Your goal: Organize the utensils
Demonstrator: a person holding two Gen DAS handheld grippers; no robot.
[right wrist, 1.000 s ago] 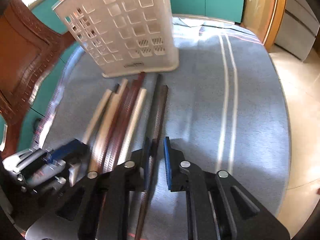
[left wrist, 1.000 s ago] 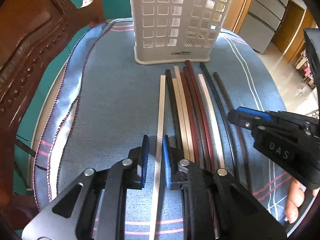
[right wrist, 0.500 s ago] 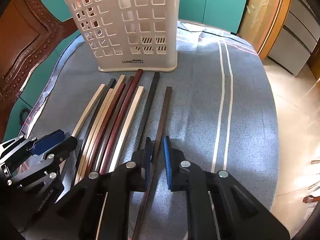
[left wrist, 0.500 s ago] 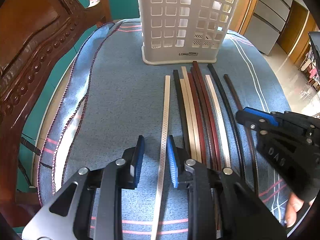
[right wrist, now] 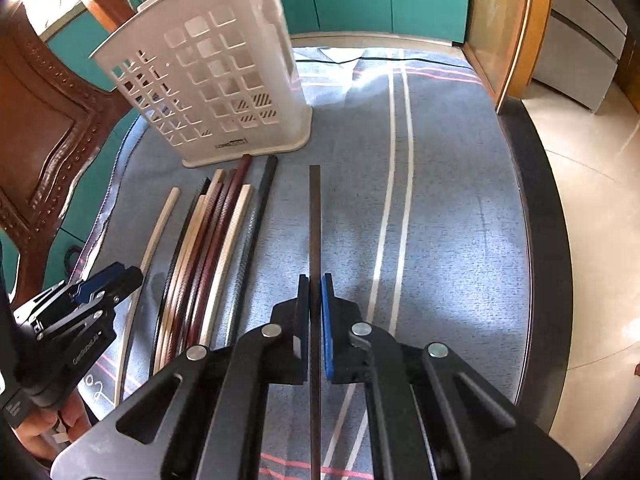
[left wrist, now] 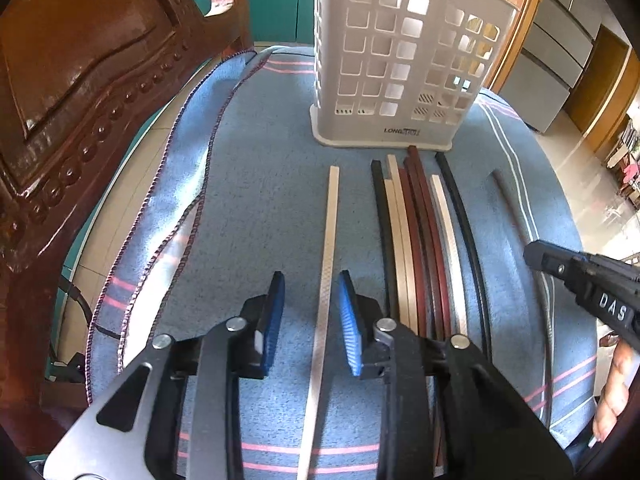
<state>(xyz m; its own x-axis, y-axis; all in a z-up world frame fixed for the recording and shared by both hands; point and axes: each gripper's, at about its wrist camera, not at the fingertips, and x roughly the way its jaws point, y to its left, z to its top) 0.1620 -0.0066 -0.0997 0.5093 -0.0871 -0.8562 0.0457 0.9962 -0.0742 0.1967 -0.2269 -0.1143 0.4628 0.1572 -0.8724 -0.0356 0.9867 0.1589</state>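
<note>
- So, your right gripper point(right wrist: 315, 312) is clamped on the dark brown chopstick point(right wrist: 315, 216), which lies apart from the rest of the row, tip pointing toward the white basket point(right wrist: 224, 92).
- Your left gripper point(left wrist: 311, 312) is spread wide with the pale textured chopstick point(left wrist: 329, 240) lying between the pads, not pinched yet as far as I can see.
- Remaining chopsticks point(left wrist: 416, 232) sit bunched side by side on the blue cloth point(left wrist: 248, 208), just in front of the basket's base.
- These look light and stiff, so no bending worries, but thin and probably slick; they'll likely pivot in the pads if held near one end.
- I'd say grab closer to the middle, or a bit back of it, so the front end doesn't droop when you tip it up for the basket opening.
- Squeeze squarely on the flat sides, since a corner pinch could let it roll out.
</note>
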